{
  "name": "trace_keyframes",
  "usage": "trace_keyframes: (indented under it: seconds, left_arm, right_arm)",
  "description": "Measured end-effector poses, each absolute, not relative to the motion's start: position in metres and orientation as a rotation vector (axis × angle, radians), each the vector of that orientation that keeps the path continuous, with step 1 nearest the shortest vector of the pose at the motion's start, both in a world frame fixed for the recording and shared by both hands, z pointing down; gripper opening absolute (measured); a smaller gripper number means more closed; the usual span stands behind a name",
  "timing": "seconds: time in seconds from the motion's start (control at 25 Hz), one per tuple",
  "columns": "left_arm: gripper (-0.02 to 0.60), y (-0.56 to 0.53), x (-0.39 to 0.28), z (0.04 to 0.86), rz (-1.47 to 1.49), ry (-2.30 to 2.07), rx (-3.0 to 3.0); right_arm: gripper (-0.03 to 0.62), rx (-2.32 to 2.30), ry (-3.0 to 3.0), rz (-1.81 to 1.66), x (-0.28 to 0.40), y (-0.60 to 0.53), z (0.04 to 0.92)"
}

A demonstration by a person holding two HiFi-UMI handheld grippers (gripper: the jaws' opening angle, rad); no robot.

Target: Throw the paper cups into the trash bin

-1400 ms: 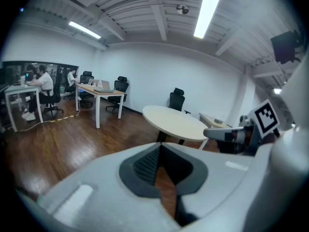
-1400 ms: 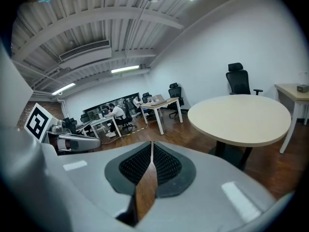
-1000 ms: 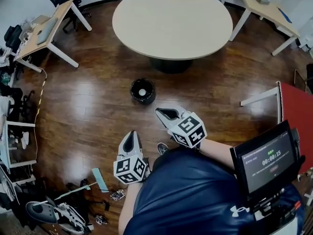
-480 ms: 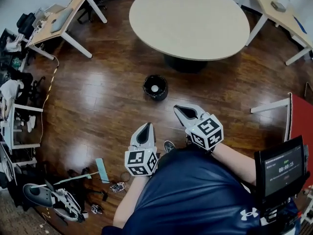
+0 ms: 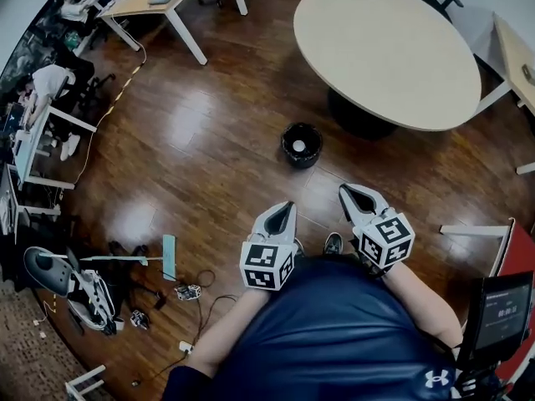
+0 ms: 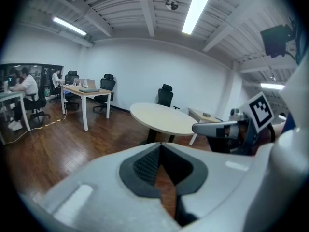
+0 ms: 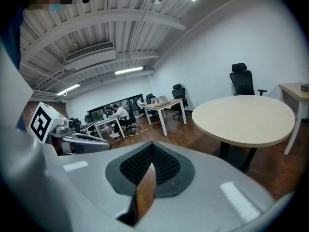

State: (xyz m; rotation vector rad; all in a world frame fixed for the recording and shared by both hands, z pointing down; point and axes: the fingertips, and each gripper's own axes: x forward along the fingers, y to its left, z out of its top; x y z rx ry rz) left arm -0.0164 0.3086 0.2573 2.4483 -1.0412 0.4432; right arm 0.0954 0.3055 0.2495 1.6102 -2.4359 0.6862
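Trash bin holds one white paper cup; left gripper and right gripper, near it, are closed and empty. Likely next: find another cup, though none is visible.

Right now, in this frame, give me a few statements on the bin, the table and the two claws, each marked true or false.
1. The trash bin stands on the floor near the round table. True.
2. The right claw holds a paper cup. False: its jaws are together with nothing between them.
3. Something white lies inside the bin. True.
4. The left claw stands wide open. False: it is shut and empty.
5. Paper cups stand on the round table. False: no cups show on it.
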Motion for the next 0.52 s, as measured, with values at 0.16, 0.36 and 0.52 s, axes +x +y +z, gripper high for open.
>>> trace_keyframes:
  seconds: [0.16, 0.36, 0.52]
  left_arm:
    - [0.003, 0.313, -0.018, 0.261, 0.448, -1.056, 2.435]
    - [0.003, 0.312, -0.016, 0.263, 0.461, -1.065, 2.424]
    - [0.003, 0.307, -0.008, 0.263, 0.463, -1.075, 2.423]
  right_arm:
    - [0.009, 1.589, -2.443, 0.698, 0.094, 0.308, 0.255]
    - [0.009, 1.571, -2.453, 0.711, 0.095, 0.308, 0.258]
    - [0.009, 1.561, -2.456, 0.719, 0.101, 0.303, 0.261]
